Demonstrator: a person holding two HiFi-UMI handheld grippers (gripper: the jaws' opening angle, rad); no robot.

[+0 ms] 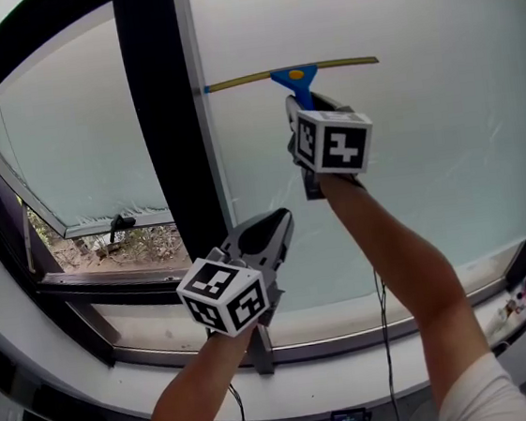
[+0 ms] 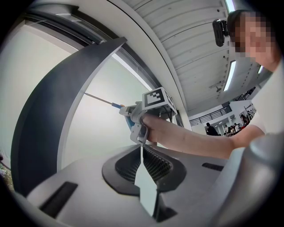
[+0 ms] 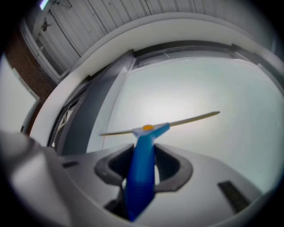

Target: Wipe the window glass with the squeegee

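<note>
One blue-handled, yellow-bladed squeegee (image 1: 297, 74) clamped in right hand-held gripper (image 1: 304, 102); left hand-held gripper (image 1: 280, 220) closed, empty.

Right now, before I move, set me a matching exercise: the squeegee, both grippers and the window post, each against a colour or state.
Things:
1. squeegee
2. left gripper
3. right gripper
4. window post

Colour or state:
a. shut, nothing between the jaws
b. dark, standing left of the blade
c. blue handle, yellowish blade
d. shut on the blue handle

Pairs: 1-c, 2-a, 3-d, 4-b
</note>
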